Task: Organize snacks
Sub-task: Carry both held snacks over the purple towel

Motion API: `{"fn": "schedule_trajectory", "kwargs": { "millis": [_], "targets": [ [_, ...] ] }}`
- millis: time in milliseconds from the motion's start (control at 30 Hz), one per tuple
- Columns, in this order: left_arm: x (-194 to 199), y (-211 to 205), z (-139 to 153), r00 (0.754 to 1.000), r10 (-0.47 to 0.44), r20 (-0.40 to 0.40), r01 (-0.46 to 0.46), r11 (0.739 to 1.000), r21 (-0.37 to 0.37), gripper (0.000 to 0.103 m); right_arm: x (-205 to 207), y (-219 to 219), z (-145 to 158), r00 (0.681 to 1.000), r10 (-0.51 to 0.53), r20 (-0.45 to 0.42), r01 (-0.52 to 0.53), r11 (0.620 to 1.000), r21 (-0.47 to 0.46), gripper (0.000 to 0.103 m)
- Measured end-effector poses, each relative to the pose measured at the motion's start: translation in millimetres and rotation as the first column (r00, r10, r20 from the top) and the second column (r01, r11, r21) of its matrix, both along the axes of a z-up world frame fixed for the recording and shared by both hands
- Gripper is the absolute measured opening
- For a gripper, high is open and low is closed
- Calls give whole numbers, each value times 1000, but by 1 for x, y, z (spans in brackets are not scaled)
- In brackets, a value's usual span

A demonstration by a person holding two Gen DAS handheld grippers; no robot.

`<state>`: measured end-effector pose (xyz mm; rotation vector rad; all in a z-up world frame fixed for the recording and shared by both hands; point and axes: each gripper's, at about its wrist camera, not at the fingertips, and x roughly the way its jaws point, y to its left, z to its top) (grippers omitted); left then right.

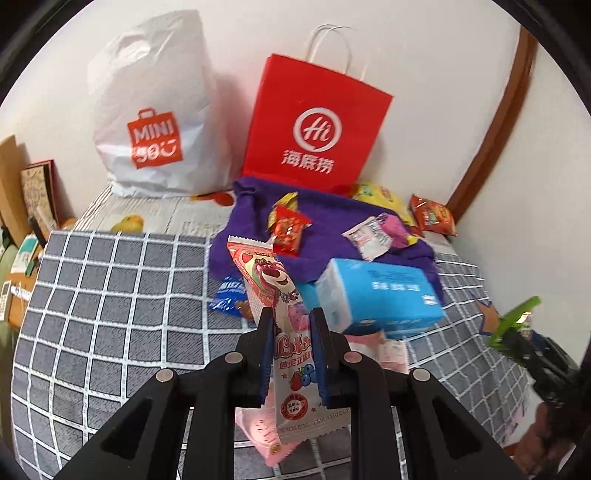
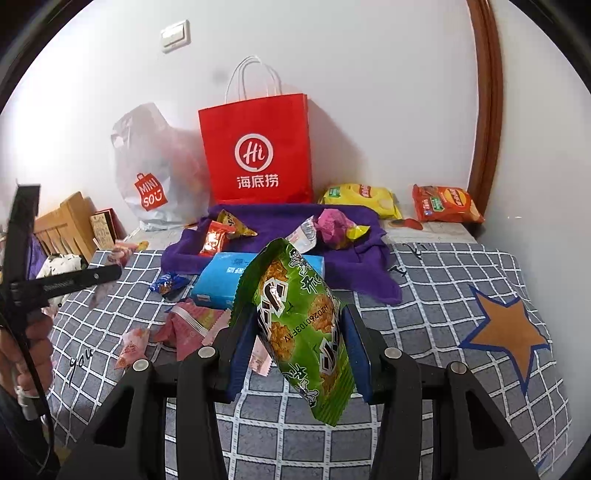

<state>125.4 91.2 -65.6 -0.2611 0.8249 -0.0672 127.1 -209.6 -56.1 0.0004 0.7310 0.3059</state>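
Green rice-cracker packet [image 2: 301, 332] sits clamped in my right fingers [image 2: 334, 350]; left fingers [image 1: 316, 332] pinch the pink strawberry-bear wrapper [image 1: 284, 332]. Slick film could slip out.

White wall [image 2: 369, 92] with light switch [image 2: 176, 35], brown wooden trim [image 2: 489, 110], grey checked bedspread [image 2: 424, 295].

pink snack wrapper [image 1: 286, 295]: you see glossy plastic film
green snack bag [image 2: 303, 321]: shiny crinkled foil
red bag [image 2: 258, 151]: matt paper
purple towel [image 2: 280, 225]: soft fuzzy cloth
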Motion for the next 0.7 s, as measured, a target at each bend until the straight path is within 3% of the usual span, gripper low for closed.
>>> {"fn": "schedule_trajectory", "kwargs": {
  "millis": [300,700],
  "targets": [
    [14,-14,37,998,-61,24,61,998,18,18,30,20,11,1000,5,-4,-5,1000,-5,46],
    [75,-20,72,996,-77,43,75,996,38,18,109,27,32,999,-31,18,31,999,-24,46]
  ]
}}
